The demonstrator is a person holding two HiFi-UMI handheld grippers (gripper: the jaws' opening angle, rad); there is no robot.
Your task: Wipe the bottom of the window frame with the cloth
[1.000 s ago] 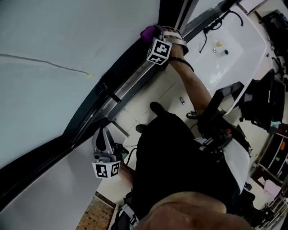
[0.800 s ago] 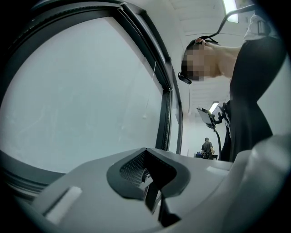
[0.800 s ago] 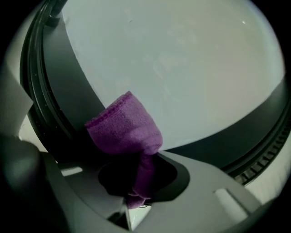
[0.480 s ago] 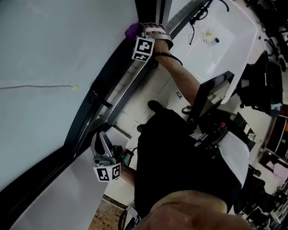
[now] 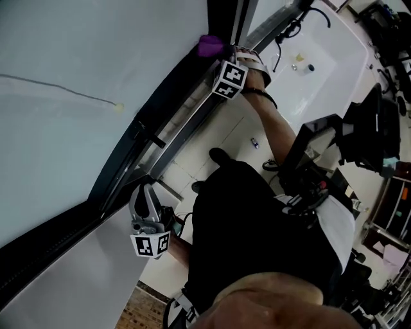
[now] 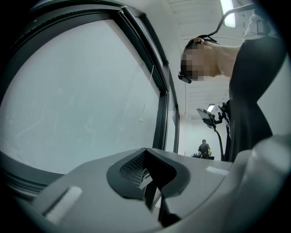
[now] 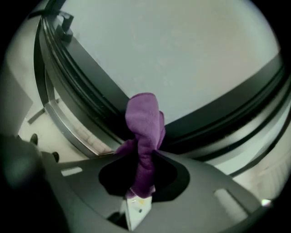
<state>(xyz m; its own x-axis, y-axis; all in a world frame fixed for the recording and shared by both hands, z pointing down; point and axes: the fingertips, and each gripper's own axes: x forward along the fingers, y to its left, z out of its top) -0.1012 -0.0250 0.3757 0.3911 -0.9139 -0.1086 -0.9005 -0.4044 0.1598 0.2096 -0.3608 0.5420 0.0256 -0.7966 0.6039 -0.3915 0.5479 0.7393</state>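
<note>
**Cloth at the frame's bottom rail, close to the upright bar**

Since half a second ago the head view has swung, so everything sits a little further right in it. Against the window itself little has changed. The right gripper (image 5: 220, 54) stays at the far end of the frame (image 5: 168, 101), just beside the upright bar (image 5: 232, 19). The left gripper (image 5: 145, 193) stays low, near the frame's nearer stretch and well apart from the right one.

The right gripper's (image 7: 140, 184) jaws are pinched on the purple cloth (image 7: 144, 129). The cloth runs up from between them and its bunched end stands over the dark rail (image 7: 93, 98) below the glass (image 7: 182, 50). In the head view the cloth (image 5: 209, 46) shows as a small purple lump where the rail meets the glass (image 5: 90, 45).

The left gripper's (image 6: 152, 184) jaws are pressed together with nothing between them. They point at the glass (image 6: 82, 104) and touch nothing.

From the head view the right jaws are covered by the hand (image 5: 252, 59) and the marker cube (image 5: 230, 78). Neither view shows for certain whether the cloth presses on the rail or only hangs just over it. The person's dark torso (image 5: 263, 238) fills the lower part of the head view. The rail's near end is cut off at the picture's edge.
</note>
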